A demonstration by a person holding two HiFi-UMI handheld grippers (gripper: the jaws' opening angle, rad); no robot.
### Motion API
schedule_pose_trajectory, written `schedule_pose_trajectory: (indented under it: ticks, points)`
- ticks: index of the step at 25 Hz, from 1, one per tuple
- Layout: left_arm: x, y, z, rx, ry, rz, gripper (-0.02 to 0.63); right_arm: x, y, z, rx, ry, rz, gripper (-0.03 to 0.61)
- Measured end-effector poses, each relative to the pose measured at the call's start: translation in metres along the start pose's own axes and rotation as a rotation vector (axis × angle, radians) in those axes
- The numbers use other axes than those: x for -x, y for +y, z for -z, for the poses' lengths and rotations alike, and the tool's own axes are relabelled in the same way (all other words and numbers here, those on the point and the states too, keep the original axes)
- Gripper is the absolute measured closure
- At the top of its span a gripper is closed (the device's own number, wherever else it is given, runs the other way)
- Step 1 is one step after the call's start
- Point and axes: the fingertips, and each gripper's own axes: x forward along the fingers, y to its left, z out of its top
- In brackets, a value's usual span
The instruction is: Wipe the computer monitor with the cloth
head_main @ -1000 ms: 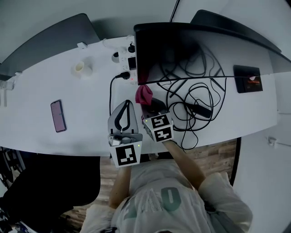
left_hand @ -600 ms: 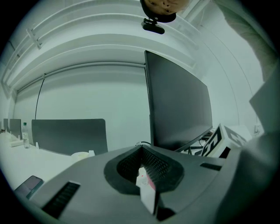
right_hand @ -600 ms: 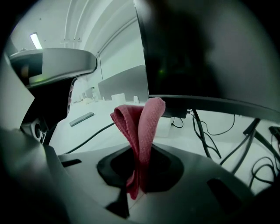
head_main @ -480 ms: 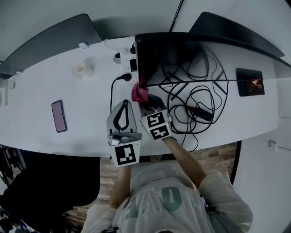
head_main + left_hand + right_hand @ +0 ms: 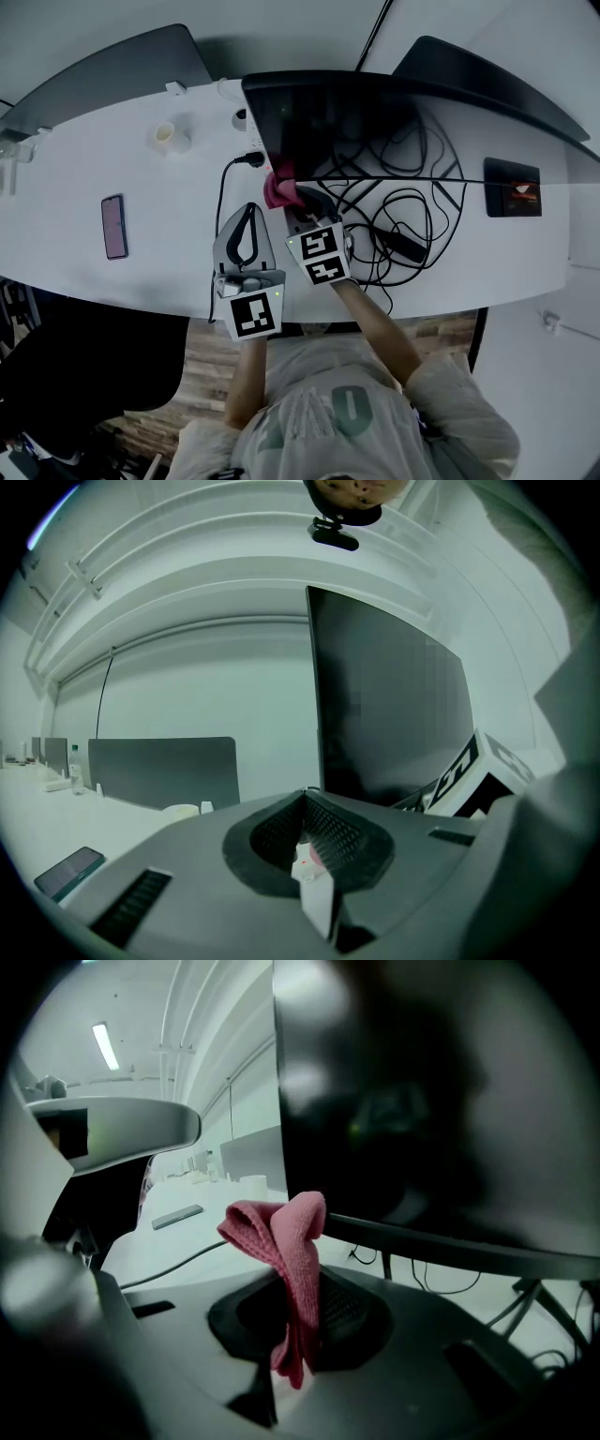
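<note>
The dark monitor [image 5: 356, 117] stands at the back of the white desk [image 5: 141, 234]; it fills the right gripper view [image 5: 422, 1091] and rises at the right of the left gripper view [image 5: 384, 714]. A pink cloth [image 5: 279, 187] [image 5: 286, 1241] is pinched in my right gripper [image 5: 292, 199], which is shut on it, and the cloth's top touches the monitor's lower left corner. My left gripper [image 5: 246, 225] rests low over the desk just left of the right one, jaws shut with nothing between them [image 5: 314, 869].
A tangle of black cables [image 5: 394, 202] lies under the monitor. A power strip [image 5: 246, 131] sits by its left edge, with a cable [image 5: 223, 202] running toward me. A phone [image 5: 113, 226] and a small white cup [image 5: 169, 138] lie at the left, a black pad [image 5: 511, 186] at the right.
My right gripper has carried the pink cloth away from me and up, from the desk in front of the monitor to its lower left corner. The left gripper has hardly moved.
</note>
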Motion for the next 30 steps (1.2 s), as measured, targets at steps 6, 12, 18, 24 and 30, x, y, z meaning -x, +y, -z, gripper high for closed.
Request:
schedule_pose_trajectory:
  ticks: [6, 12, 18, 24, 30]
  points:
    - [-0.003, -0.017, 0.0, -0.007, 0.007, 0.004, 0.598, 0.015, -0.041, 0.0, -0.037, -0.018, 0.066, 0.522]
    - [-0.008, -0.034, -0.001, -0.021, 0.006, 0.031, 0.598, 0.028, -0.055, -0.001, -0.051, -0.033, 0.074, 0.522]
    - [-0.012, -0.058, -0.006, -0.035, 0.003, 0.071, 0.598, 0.043, -0.073, 0.005, -0.095, -0.041, 0.091, 0.522]
    - [-0.016, -0.087, -0.006, -0.042, 0.008, 0.112, 0.598, 0.061, -0.105, 0.016, -0.117, -0.045, 0.143, 0.522]
    - [-0.023, -0.119, -0.008, -0.042, 0.003, 0.157, 0.598, 0.085, -0.143, 0.026, -0.157, -0.041, 0.21, 0.522]
